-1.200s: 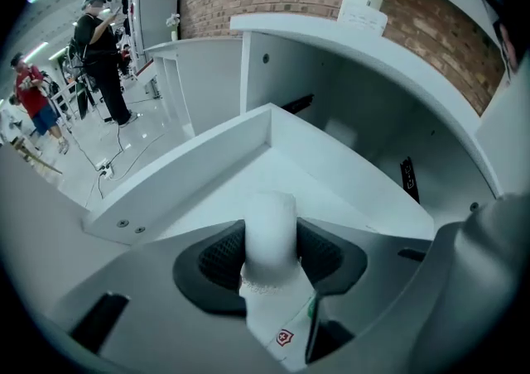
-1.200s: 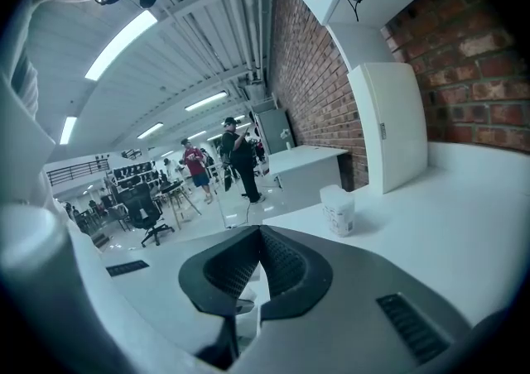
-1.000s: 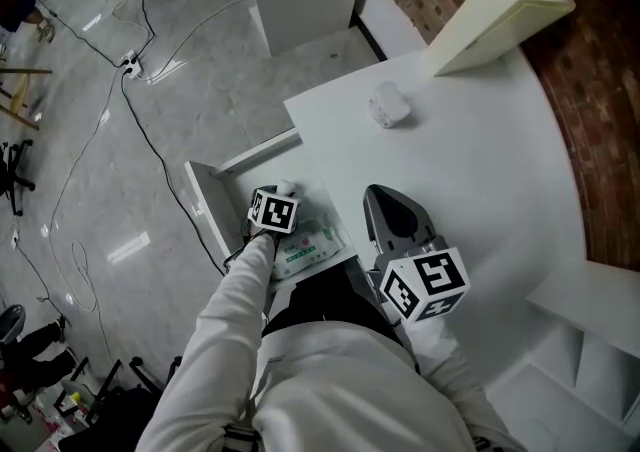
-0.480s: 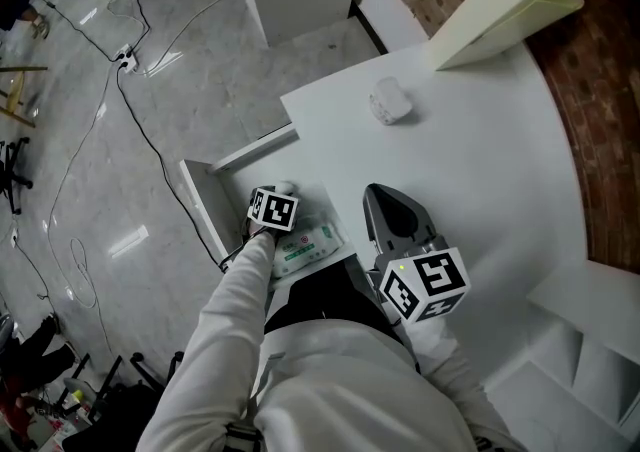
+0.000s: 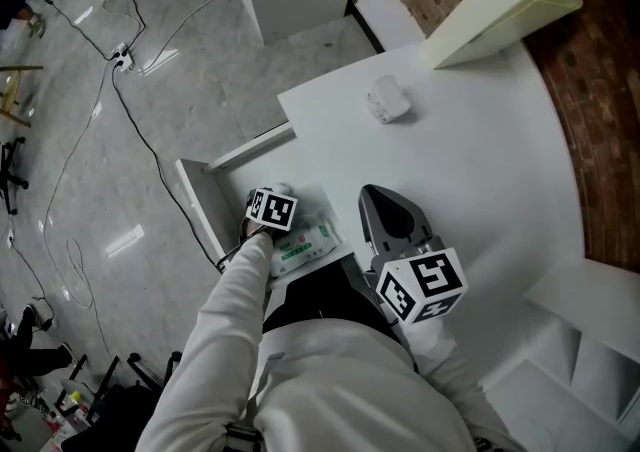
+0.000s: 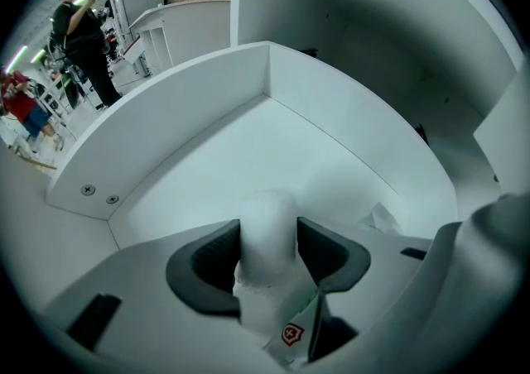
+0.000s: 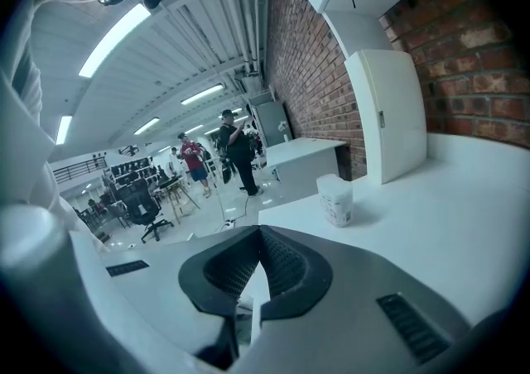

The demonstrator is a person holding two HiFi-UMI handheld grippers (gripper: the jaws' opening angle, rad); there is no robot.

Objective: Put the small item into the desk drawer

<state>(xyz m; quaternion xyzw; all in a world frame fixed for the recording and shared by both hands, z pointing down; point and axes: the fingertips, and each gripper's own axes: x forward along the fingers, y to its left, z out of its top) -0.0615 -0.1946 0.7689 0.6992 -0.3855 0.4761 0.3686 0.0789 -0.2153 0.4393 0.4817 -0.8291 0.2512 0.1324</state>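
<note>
The small item [image 6: 267, 232], a white bottle-like piece, stands upright between the pads of my left gripper [image 6: 267, 252], low inside the open desk drawer [image 6: 190, 107]. The pads lie against its sides while the jaws are opening. From the head view the left gripper [image 5: 281, 192] reaches down into the drawer [image 5: 215, 195] at the desk's front left. My right gripper [image 5: 386, 202] hovers over the desk [image 5: 480, 170] near its front edge. Its jaws are shut with nothing between them, as the right gripper view [image 7: 261, 240] also shows.
A green and white tissue pack [image 5: 305, 248] lies in the drawer just behind the left gripper. A small white container [image 5: 387, 100] stands on the desk further back, also seen in the right gripper view [image 7: 335, 199]. Cables cross the floor [image 5: 130, 120] to the left.
The left gripper stays in the drawer with the item between its jaws. The right gripper holds its place. Only the head view has shifted slightly.
</note>
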